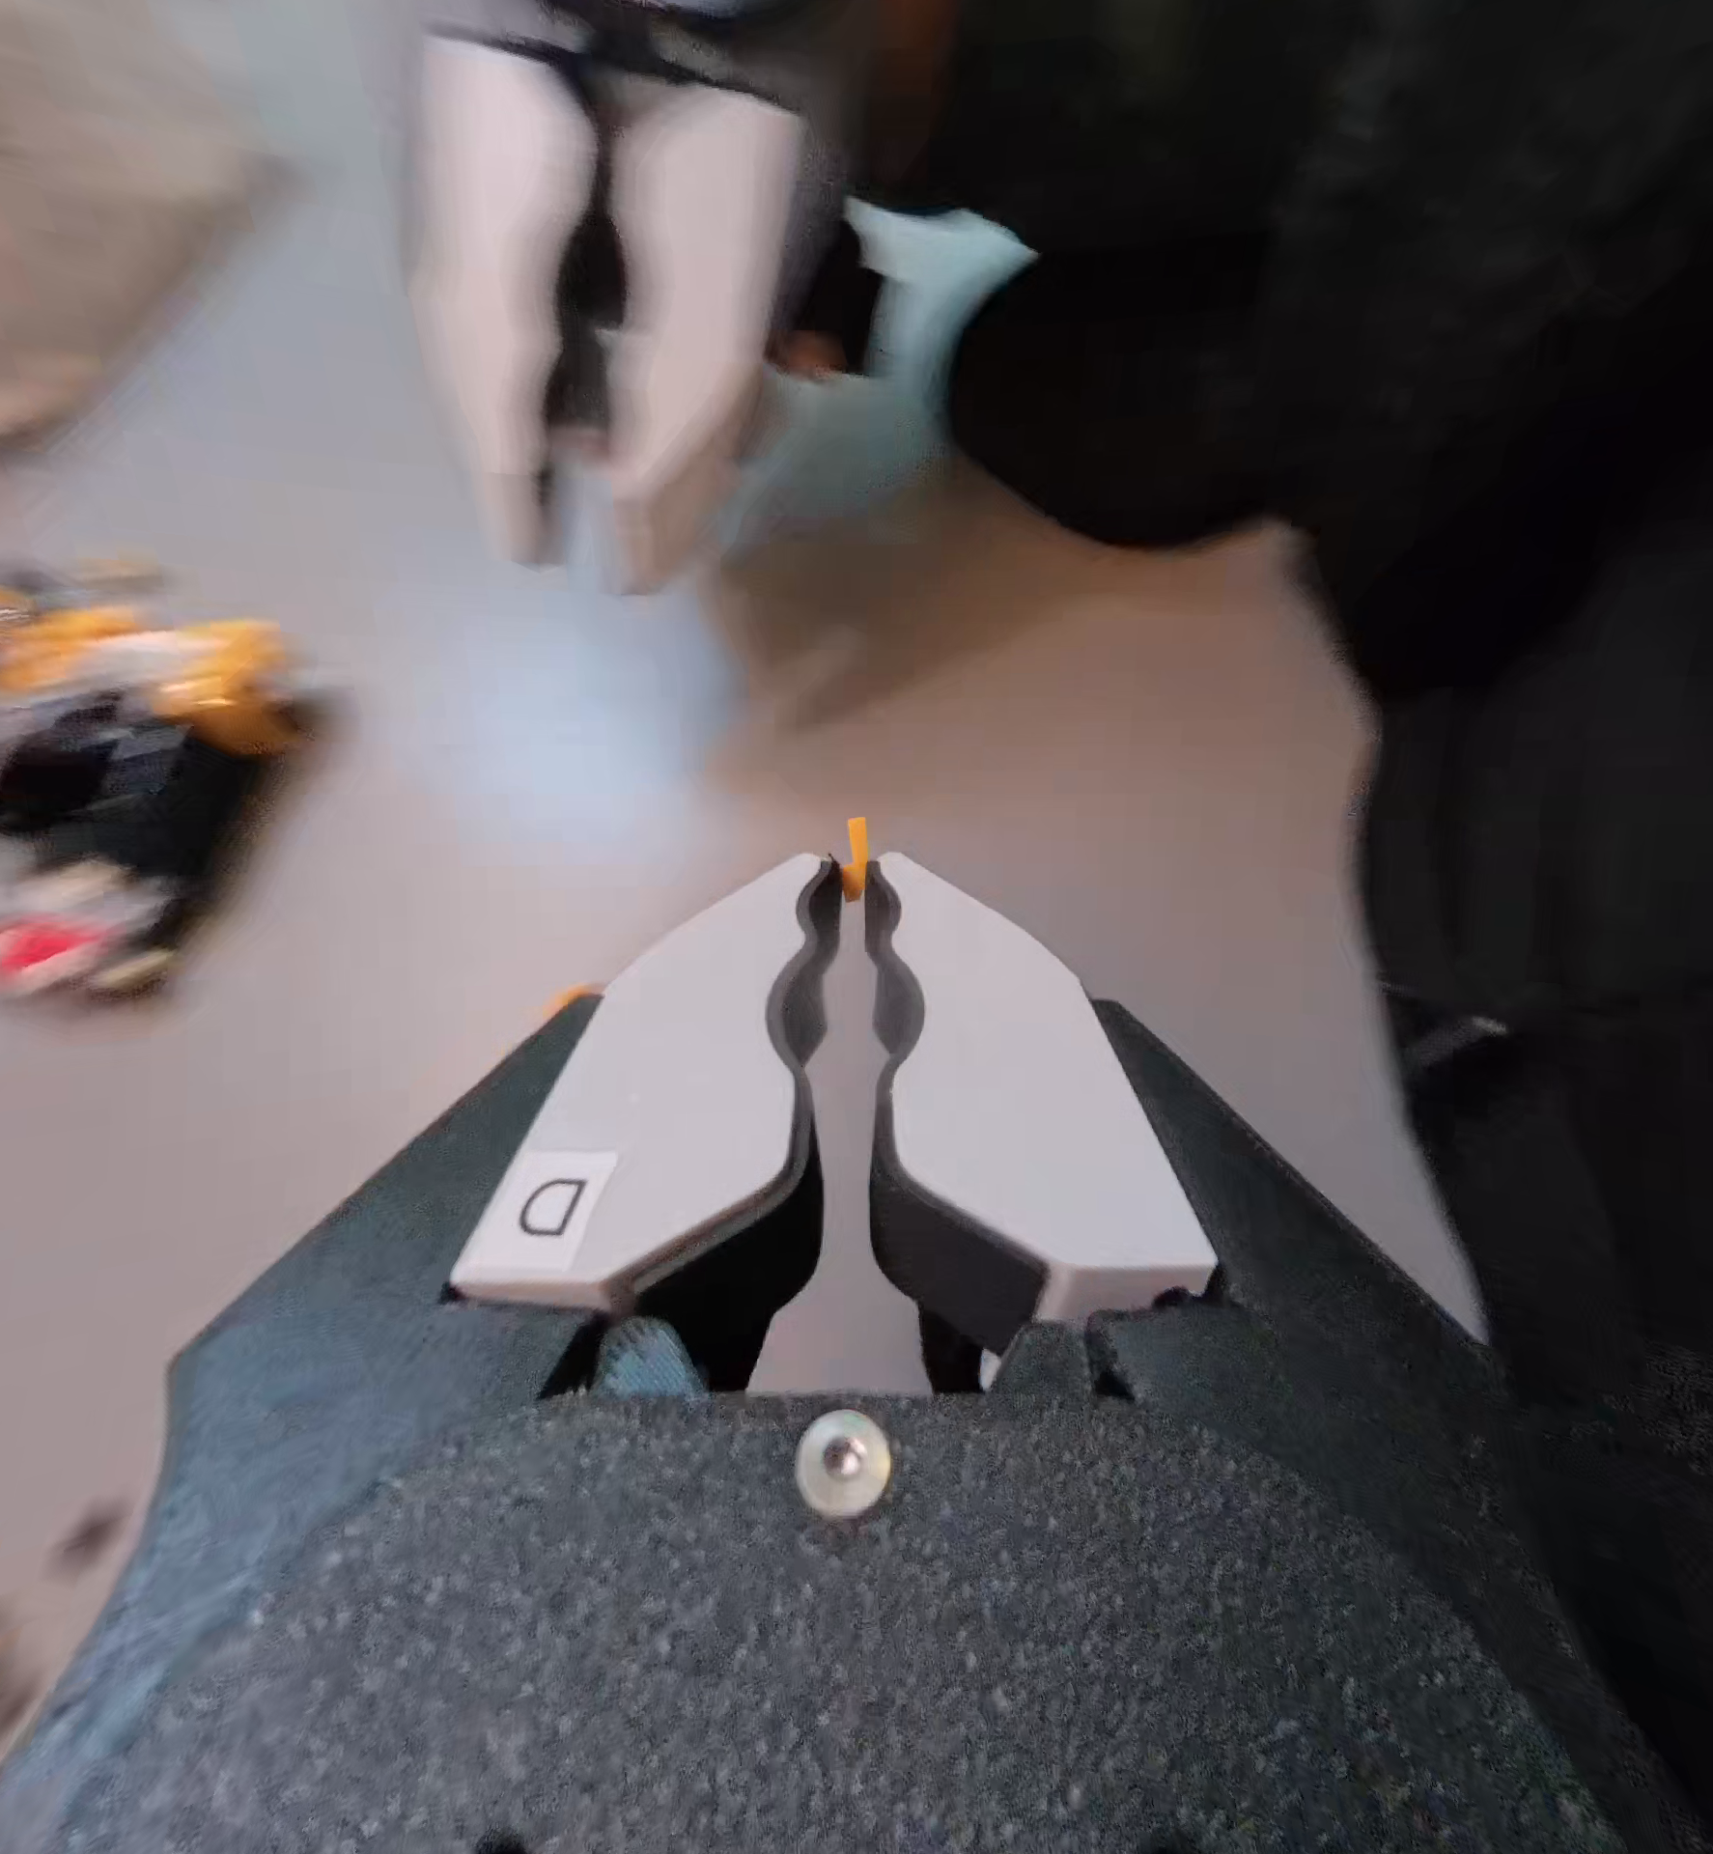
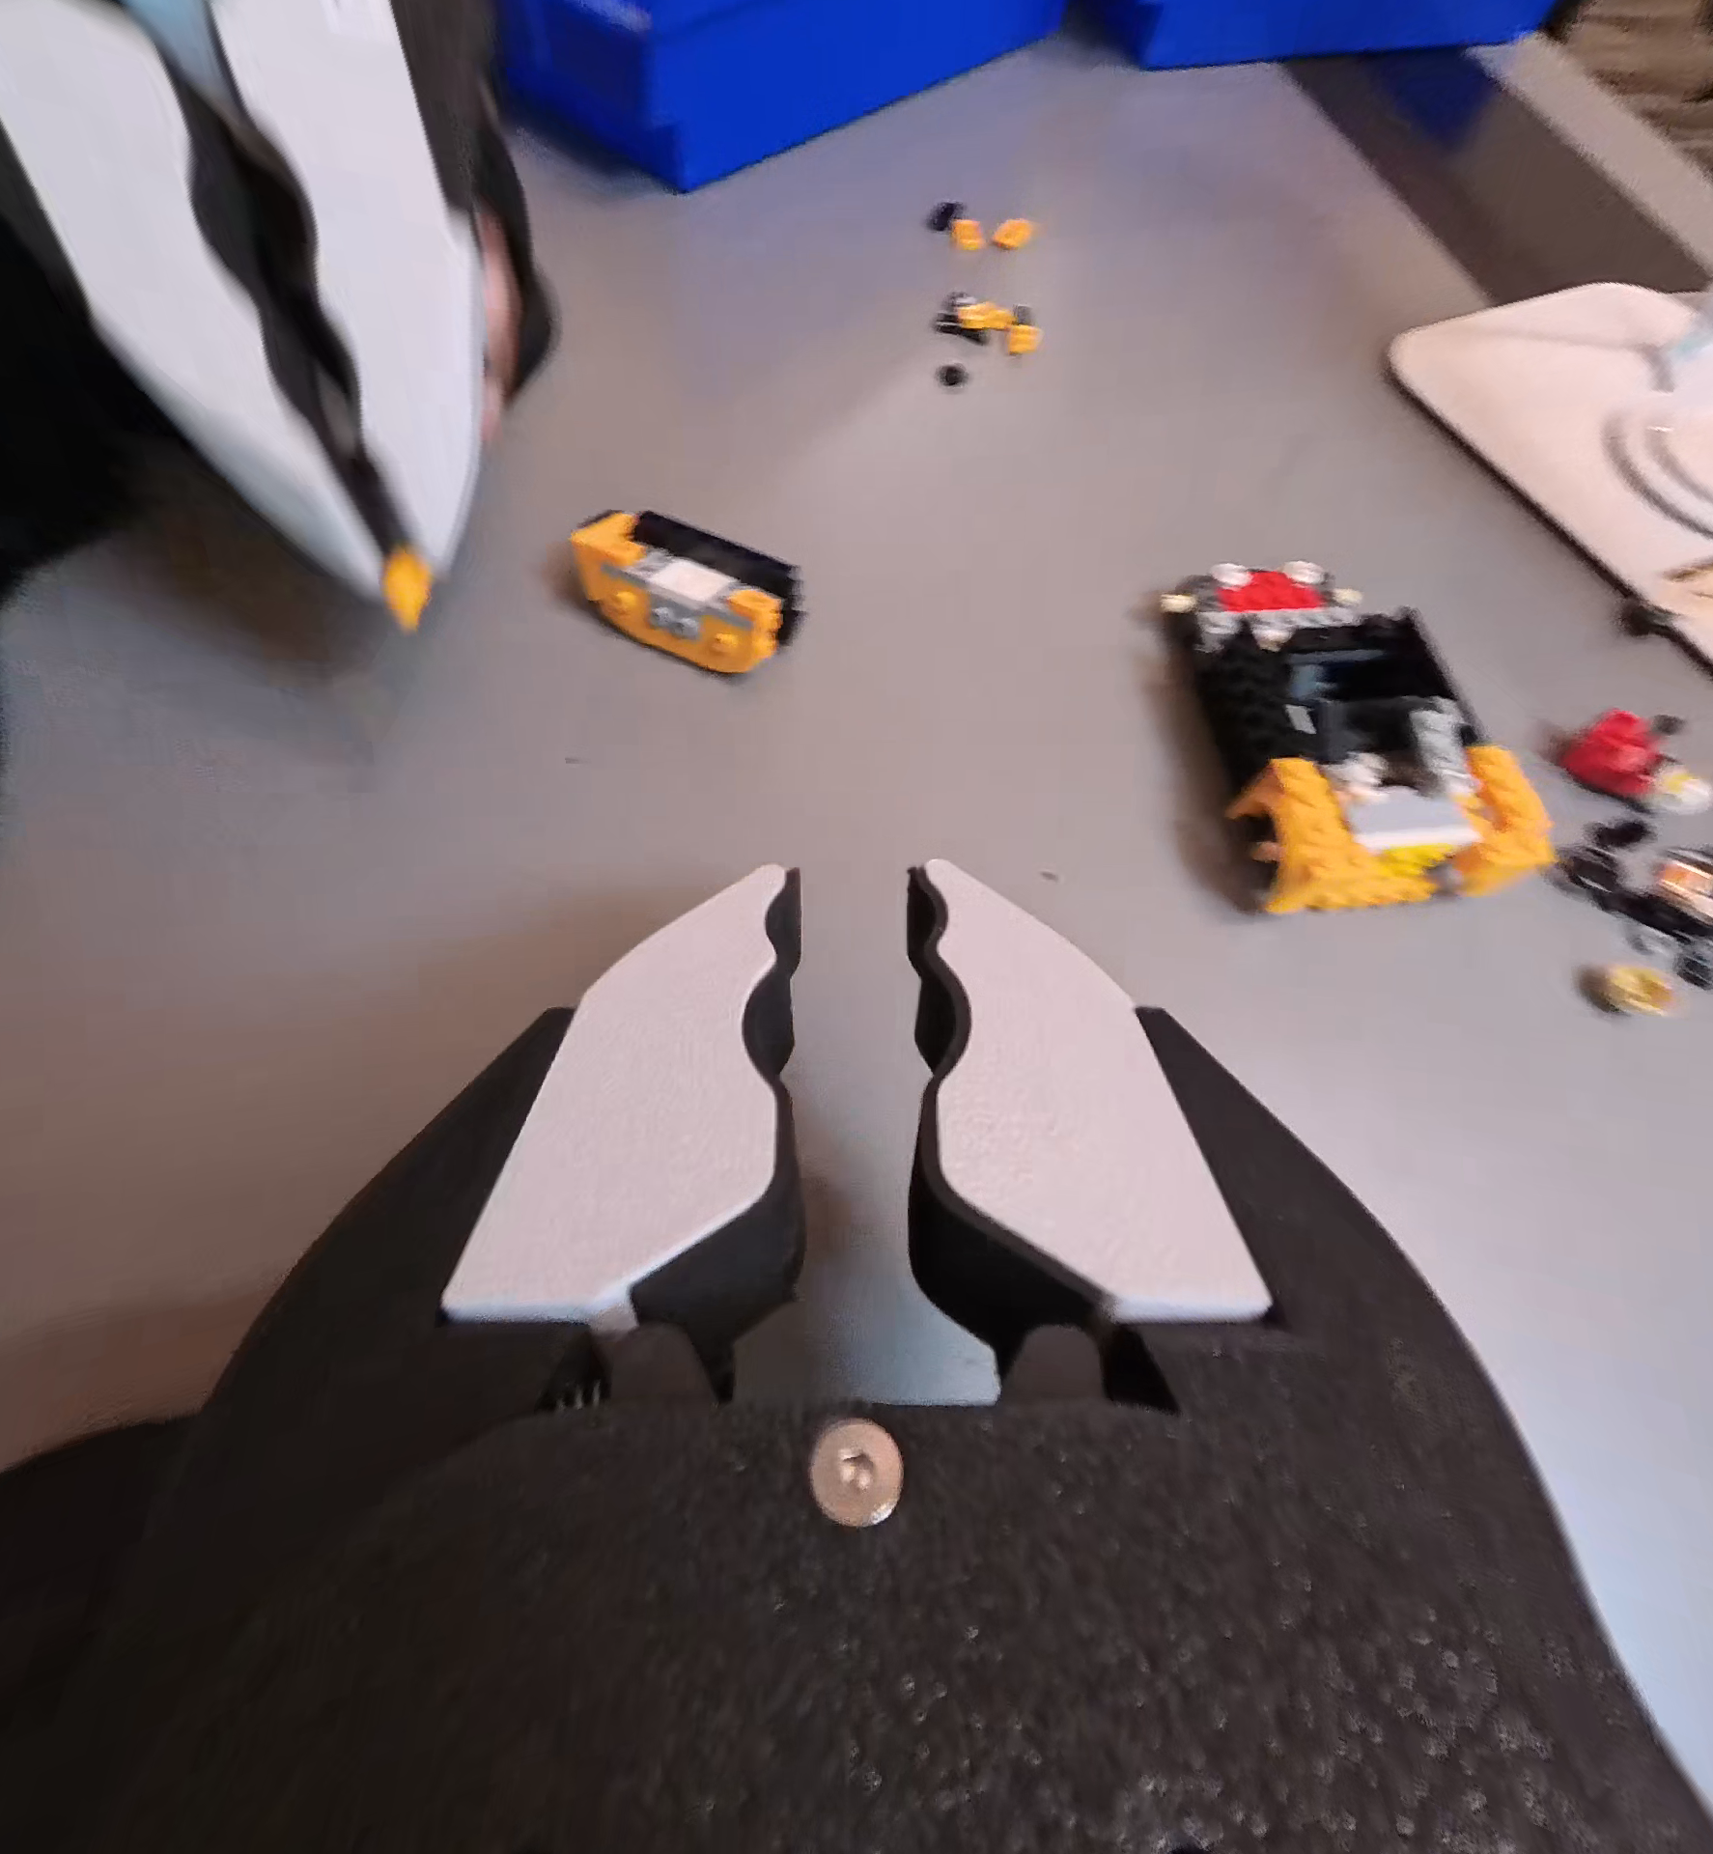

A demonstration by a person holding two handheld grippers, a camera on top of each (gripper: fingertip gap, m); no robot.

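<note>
In the right wrist view, the left claw (image 2: 401, 582) is seen at the far left, raised above the grey counter (image 2: 832, 783) and tilted downward. A small orange brick piece (image 2: 405, 590) is pinched at its very tip, and both fingertips are pressed against it. In the left wrist view the same orange piece (image 1: 854, 865) is seen as a thin sliver that sticks out a little past the nearly closed tips.

Just to the right of it, on the counter, a small orange and black brick block (image 2: 684, 592) with a grey face is laid. It is not touched by either claw.

Farther back, near the middle, a few small loose orange and black pieces (image 2: 983, 291) are scattered, and behind them the blue bins (image 2: 732, 90) are placed at the edge of the counter.

In the lower middle, the right claw (image 2: 852, 883) is held released above a bare part of the counter. A clear gap is seen between its two grey fingers (image 2: 672, 1084), and nothing is gripped between them.

To the right, a partly built black and orange brick vehicle (image 2: 1334, 742) with a red part at its far end is laid flat, well apart from both claws. Beside it a small red piece (image 2: 1625, 757) and a heap of little black and orange parts (image 2: 1675, 913) are found. At the far right, a pale flat board (image 2: 1535, 401) is seen, blurred.
</note>
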